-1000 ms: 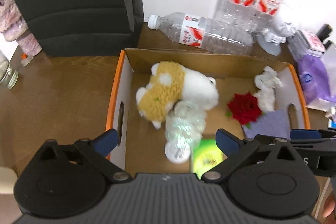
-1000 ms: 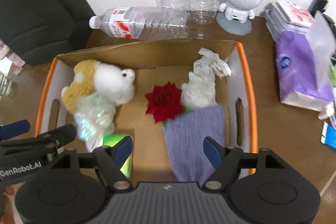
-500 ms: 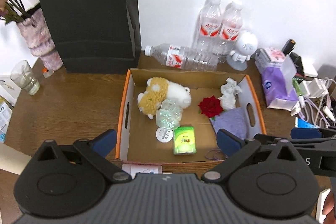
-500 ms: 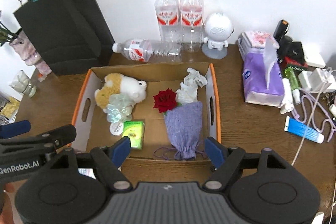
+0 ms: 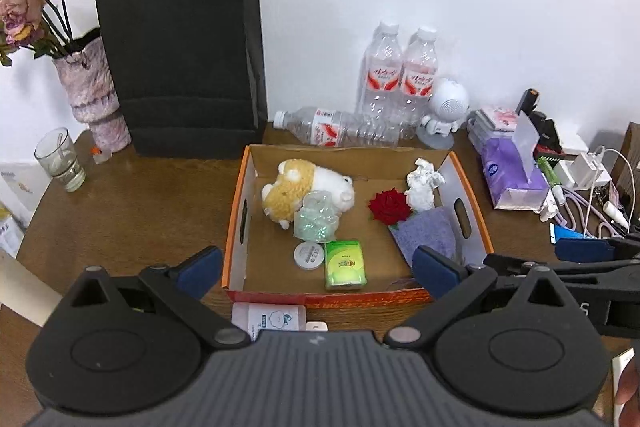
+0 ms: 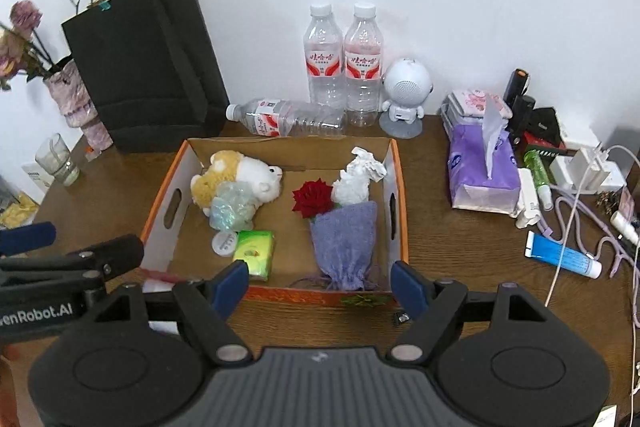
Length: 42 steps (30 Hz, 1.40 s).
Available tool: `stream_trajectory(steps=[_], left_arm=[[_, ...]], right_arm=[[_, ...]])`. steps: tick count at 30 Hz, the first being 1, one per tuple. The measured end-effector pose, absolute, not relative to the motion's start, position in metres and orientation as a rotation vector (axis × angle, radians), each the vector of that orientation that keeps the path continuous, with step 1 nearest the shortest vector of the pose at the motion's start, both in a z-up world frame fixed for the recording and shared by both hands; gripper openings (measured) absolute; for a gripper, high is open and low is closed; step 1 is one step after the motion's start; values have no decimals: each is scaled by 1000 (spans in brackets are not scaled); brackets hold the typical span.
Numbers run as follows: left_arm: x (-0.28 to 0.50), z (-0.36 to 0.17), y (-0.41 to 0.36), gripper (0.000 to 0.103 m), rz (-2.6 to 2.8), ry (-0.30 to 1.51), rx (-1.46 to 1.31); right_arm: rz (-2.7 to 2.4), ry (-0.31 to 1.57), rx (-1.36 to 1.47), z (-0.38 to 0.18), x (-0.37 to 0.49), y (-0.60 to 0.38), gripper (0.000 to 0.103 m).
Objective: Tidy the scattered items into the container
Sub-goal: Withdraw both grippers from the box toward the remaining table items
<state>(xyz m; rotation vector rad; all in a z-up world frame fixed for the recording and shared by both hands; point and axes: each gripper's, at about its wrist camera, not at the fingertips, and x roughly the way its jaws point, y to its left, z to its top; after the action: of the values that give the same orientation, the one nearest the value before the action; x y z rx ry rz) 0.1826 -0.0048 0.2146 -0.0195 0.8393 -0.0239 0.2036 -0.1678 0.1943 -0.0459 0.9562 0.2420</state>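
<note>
An open cardboard box (image 5: 236,227) (image 6: 400,211) with orange rims sits mid-table. Inside lie a plush toy (image 5: 308,187) (image 6: 240,179), a crumpled clear bag (image 5: 316,219), a round white lid (image 5: 309,255), a green tissue pack (image 5: 345,265) (image 6: 255,251), a red rose in purple wrap (image 5: 390,205) (image 6: 344,239) and a crumpled white tissue (image 5: 424,185). My left gripper (image 5: 318,265) is open and empty, held back above the box's near side. My right gripper (image 6: 320,281) is open and empty, also above the near edge.
A small white packet (image 5: 268,319) lies in front of the box. Behind are a black paper bag (image 5: 180,59), water bottles (image 5: 396,79), one bottle lying (image 5: 336,129), a white speaker figure (image 6: 404,95). A vase (image 5: 96,95) and glass (image 5: 60,159) stand left. Purple tissue pack (image 6: 480,171), cables, blue tube (image 6: 560,259) lie right.
Both grippers have pulled back and up from inside the box, so the whole table now shows. Both stayed open and empty. The items in the box have not moved.
</note>
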Motion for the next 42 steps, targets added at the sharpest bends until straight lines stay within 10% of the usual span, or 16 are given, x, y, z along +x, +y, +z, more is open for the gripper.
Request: stream_trajectory(steps=[13, 42], left_arm=[[101, 146, -6, 103, -12, 493, -14], [-105, 19, 17, 103, 22, 367, 3]], right_arm=[[247, 745, 47, 129, 134, -189, 86], [309, 540, 12, -11, -90, -215, 99]])
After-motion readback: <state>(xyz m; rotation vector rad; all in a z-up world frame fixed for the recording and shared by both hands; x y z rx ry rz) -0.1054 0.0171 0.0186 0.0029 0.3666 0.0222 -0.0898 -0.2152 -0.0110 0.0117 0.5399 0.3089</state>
